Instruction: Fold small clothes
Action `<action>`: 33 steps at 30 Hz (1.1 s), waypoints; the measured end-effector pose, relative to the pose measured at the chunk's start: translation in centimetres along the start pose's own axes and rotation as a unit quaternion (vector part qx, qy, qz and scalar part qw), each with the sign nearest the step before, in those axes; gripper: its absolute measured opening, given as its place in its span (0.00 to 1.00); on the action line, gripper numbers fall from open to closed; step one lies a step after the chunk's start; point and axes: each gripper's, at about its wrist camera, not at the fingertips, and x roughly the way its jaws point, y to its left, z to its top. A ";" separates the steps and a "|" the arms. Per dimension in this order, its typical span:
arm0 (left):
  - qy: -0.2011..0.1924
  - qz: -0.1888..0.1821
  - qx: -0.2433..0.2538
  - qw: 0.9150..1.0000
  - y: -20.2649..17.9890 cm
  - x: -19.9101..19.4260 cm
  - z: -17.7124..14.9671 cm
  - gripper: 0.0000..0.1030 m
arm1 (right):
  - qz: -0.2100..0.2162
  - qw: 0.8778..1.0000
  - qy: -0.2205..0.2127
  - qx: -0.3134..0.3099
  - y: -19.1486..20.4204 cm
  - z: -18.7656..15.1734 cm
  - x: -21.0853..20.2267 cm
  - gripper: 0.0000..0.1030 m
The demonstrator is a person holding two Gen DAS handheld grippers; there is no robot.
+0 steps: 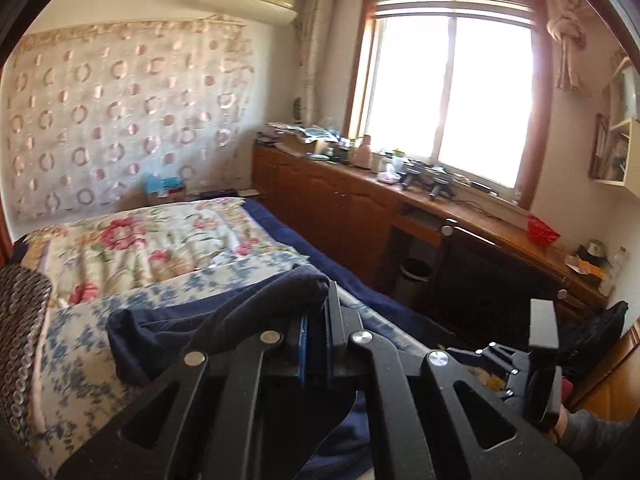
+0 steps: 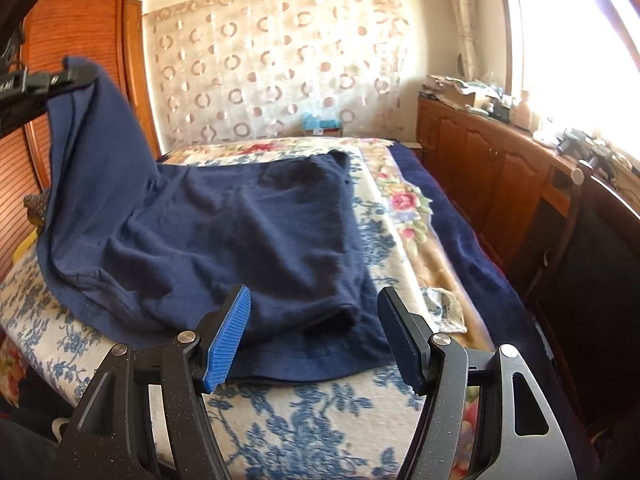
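Note:
A navy blue garment (image 2: 224, 232) lies spread on the floral bed cover (image 2: 304, 408). Its left side is lifted into the air. My left gripper (image 1: 324, 300) is shut on that lifted navy cloth (image 1: 224, 316), which drapes over its left finger. Seen from the right wrist view, the left gripper (image 2: 76, 74) hangs high at the upper left with the cloth pulled up to it. My right gripper (image 2: 314, 336) stands open just above the garment's near hem, its blue pads (image 2: 228, 340) on either side of a fold, touching nothing.
A wooden cabinet counter (image 1: 400, 196) with clutter runs under the window (image 1: 452, 96) on the right. A small bin (image 1: 414, 276) stands by the bed. A wooden wardrobe (image 2: 76, 20) rises at the left. A patterned curtain (image 2: 280, 68) covers the far wall.

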 end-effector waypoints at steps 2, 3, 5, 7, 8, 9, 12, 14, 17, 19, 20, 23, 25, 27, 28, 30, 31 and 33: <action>0.003 -0.013 0.008 1.000 -1.6 0.8 0.8 0.03 | -0.002 1.000 -0.003 0.004 -0.7 0.0 -0.3 0.66; 0.005 -0.018 0.012 1.000 -2.2 1.1 1.1 0.03 | -0.004 1.000 -0.004 0.005 -0.8 -0.1 -0.4 0.66; 0.012 -0.024 0.020 0.999 -3.5 2.0 1.5 0.03 | -0.005 1.000 -0.005 0.008 -1.2 -0.1 -0.5 0.66; 0.031 -0.033 0.019 0.999 -4.2 3.0 1.4 0.03 | -0.006 1.000 -0.006 0.013 -1.5 -0.2 -0.7 0.66; 0.043 -0.039 0.017 0.998 -4.3 3.5 1.3 0.03 | -0.006 1.000 -0.006 0.014 -1.5 -0.3 -0.9 0.66; 0.062 -0.050 0.018 0.997 -4.6 4.1 1.0 0.04 | -0.007 1.000 -0.007 0.015 -1.5 -0.3 -0.8 0.66; 0.096 -0.062 0.044 0.992 -5.3 4.9 -0.2 0.25 | -0.008 1.000 -0.006 0.015 -1.7 -0.3 -0.7 0.66; 0.094 -0.055 0.051 0.993 -5.4 4.5 -0.7 0.43 | -0.008 1.000 -0.005 0.016 -1.7 -0.2 -0.6 0.66; 0.087 -0.044 0.050 0.994 -4.9 3.1 -1.2 0.50 | -0.009 1.000 -0.005 0.015 -1.7 -0.1 -0.6 0.66; 0.084 -0.029 0.045 0.995 -4.2 2.3 -1.4 0.52 | -0.009 1.000 -0.006 0.011 -1.7 0.1 -0.7 0.66; 0.083 -0.015 0.044 0.995 -3.4 2.1 -1.6 0.52 | -0.010 1.000 -0.006 0.009 -1.6 0.1 -0.8 0.66; 0.082 0.011 0.038 0.996 -1.4 1.0 -2.6 0.52 | -0.012 1.000 -0.007 0.003 -1.3 0.6 -0.7 0.66; 0.084 0.023 0.030 0.996 -0.1 0.4 -3.3 0.52 | -0.009 1.000 -0.006 0.000 -1.2 1.0 -0.7 0.66; 0.087 0.037 0.019 0.995 1.2 -0.3 -4.2 0.52 | -0.006 1.000 -0.007 -0.009 -0.9 1.7 -0.4 0.66; 0.088 0.045 0.014 0.995 1.9 -0.7 -4.8 0.52 | -0.005 1.000 -0.006 -0.013 -0.6 2.1 -0.2 0.66; 0.091 0.061 0.007 0.994 3.1 -1.3 -5.6 0.52 | 0.000 1.000 -0.006 -0.025 0.0 3.0 0.3 0.66; 0.092 0.069 0.001 0.993 3.8 -1.6 -6.1 0.52 | 0.002 0.999 -0.006 -0.031 0.4 3.5 0.6 0.66; 0.094 0.077 -0.010 0.993 4.9 -2.1 -7.0 0.52 | 0.008 0.999 -0.006 -0.046 1.4 4.6 1.3 0.66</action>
